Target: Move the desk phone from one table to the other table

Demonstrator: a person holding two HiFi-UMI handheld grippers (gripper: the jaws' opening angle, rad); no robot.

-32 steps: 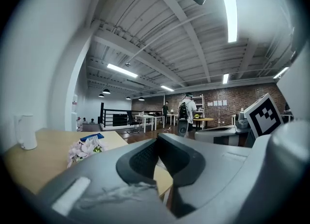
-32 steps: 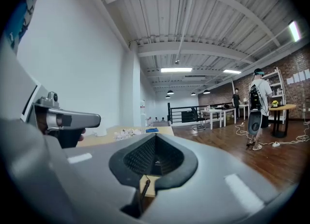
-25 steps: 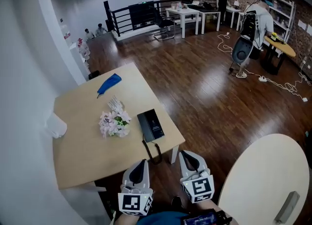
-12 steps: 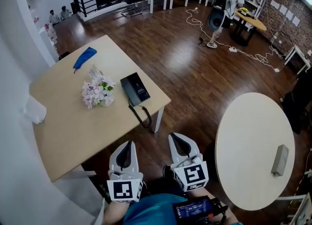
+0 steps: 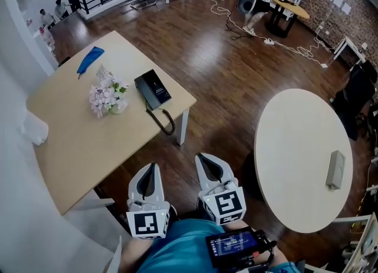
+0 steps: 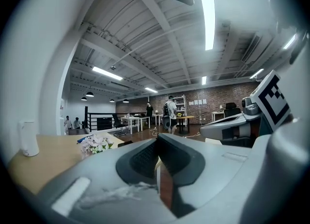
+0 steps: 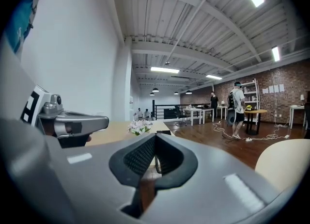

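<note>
Desk phone (image 5: 152, 87) on tan table (image 5: 77, 148), round table (image 5: 295, 142) apart, likely wood floor (image 5: 218, 71)

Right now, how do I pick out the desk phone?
Look to the square wooden table at the left, not the round white table. The desk phone lies near its right edge, beside the pale flowers. It is the only flat black thing there, trailing a dark looped cord.

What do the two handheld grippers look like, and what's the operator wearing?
The left gripper and right gripper are alike: light grey moulded shells tapering to black ribbed pads. Each carries a white cube with black square markers at its rear. No cables show on them. The person wears a teal top.
</note>
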